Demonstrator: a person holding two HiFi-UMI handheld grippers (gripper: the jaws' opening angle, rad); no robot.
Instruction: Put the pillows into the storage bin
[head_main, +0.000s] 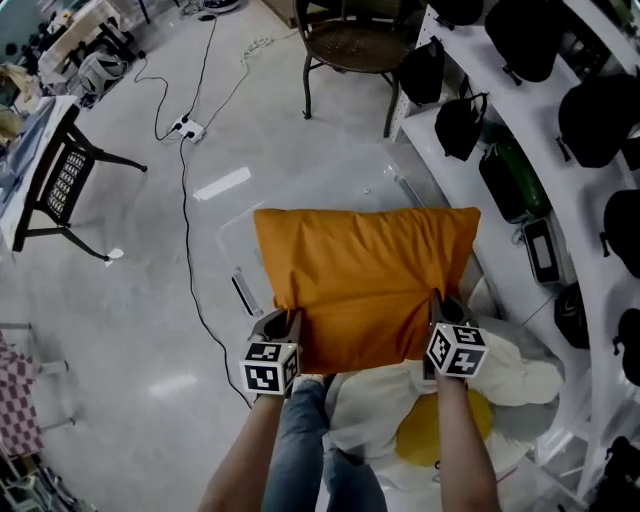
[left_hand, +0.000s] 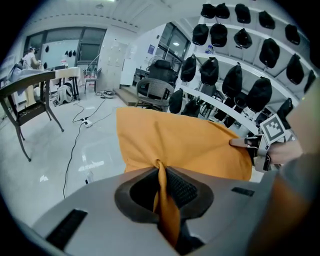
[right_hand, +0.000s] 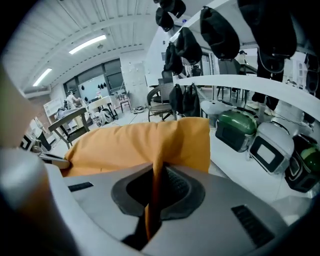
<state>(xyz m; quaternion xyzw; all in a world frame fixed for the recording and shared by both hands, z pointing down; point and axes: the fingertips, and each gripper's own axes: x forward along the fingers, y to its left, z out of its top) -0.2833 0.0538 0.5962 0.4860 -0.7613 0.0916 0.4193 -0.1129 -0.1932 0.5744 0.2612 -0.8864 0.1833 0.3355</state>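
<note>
An orange pillow (head_main: 365, 280) hangs between my two grippers above a clear storage bin (head_main: 232, 250) on the floor, whose outline is faint. My left gripper (head_main: 290, 322) is shut on the pillow's near left corner, and the fabric is pinched between its pads (left_hand: 161, 167). My right gripper (head_main: 440, 305) is shut on the near right corner, with orange cloth running through its jaws (right_hand: 156, 172). The pillow (left_hand: 185, 145) stretches across to the right gripper (left_hand: 250, 143) in the left gripper view. A white pillow and a yellow pillow (head_main: 440, 425) lie below my right arm.
White shelves with black caps and bags (head_main: 590, 120) run along the right. A dark chair (head_main: 350, 45) stands beyond the bin, and a black folding chair (head_main: 70, 175) at the left. A cable with a power strip (head_main: 187, 128) crosses the grey floor.
</note>
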